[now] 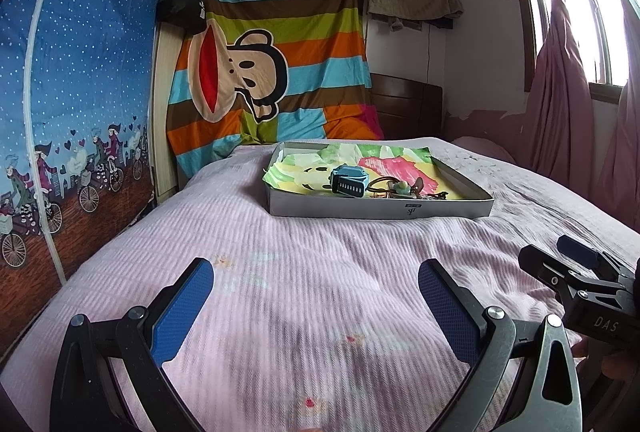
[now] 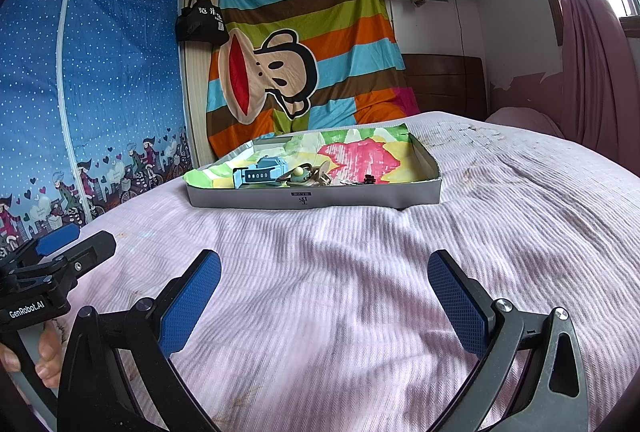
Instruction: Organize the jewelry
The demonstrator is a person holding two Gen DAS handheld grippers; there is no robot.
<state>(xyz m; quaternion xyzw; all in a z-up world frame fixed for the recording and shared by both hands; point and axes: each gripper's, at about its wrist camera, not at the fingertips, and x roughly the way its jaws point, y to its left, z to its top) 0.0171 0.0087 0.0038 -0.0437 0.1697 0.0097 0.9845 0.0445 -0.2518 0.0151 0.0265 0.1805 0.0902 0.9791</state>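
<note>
reaching into the shallow grey tray (image 2: pixel 248 201) is where trouble could start: the small jewelry pieces (image 2: pixel 320 177) lie bunched against its near wall, touching the blue watch (image 2: pixel 259 173), so a wide gripper could drag several at once or snag a cord. the soft pink bed cover (image 2: pixel 360 272) may let the tray tip if its rim is pressed. the right gripper (image 2: pixel 324 284) hangs wide and empty, tray near 12 o'clock, well apart. the left gripper (image 1: pixel 316 294) is equally wide and empty, with the tray toward 1 o'clock and the jewelry in its near half.
</note>
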